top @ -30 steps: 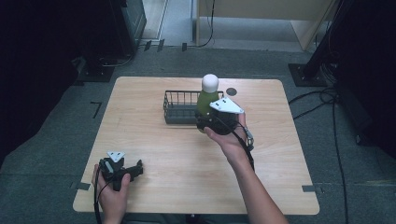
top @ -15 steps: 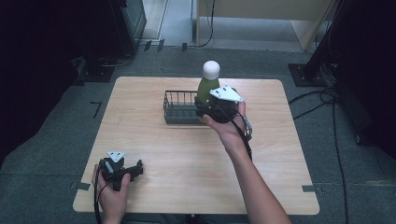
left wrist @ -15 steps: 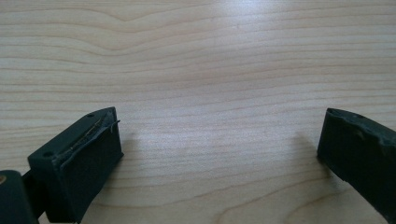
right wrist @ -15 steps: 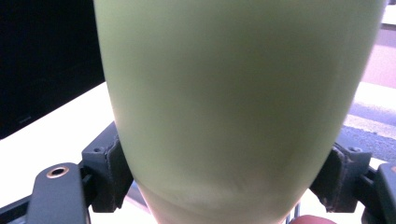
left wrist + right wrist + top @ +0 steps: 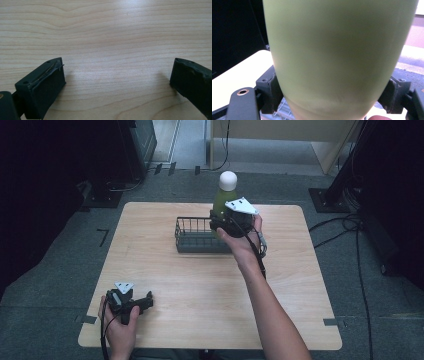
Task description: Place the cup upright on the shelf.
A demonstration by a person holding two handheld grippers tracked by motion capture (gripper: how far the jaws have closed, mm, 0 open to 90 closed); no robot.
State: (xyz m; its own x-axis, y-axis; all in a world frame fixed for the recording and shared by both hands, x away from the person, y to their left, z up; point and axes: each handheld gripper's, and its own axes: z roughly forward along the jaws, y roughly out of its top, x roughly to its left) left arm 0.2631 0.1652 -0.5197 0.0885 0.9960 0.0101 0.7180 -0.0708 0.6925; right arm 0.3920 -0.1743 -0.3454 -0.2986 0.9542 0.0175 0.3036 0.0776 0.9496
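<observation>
From above, our right gripper (image 5: 226,221) holds the green bottle (image 5: 223,200) upright above the wire basket (image 5: 195,236) near the table's (image 5: 300,270) far edge, probably to lower it in. Our left gripper (image 5: 117,80) rests on the near left corner, jaws apart and empty. In the right gripper view, the jaws clamp the bottle's lower body.

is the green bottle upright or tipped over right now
Upright: the green bottle stands with its white cap on top, gripped low on its body by the right tongs over the wire basket.
</observation>
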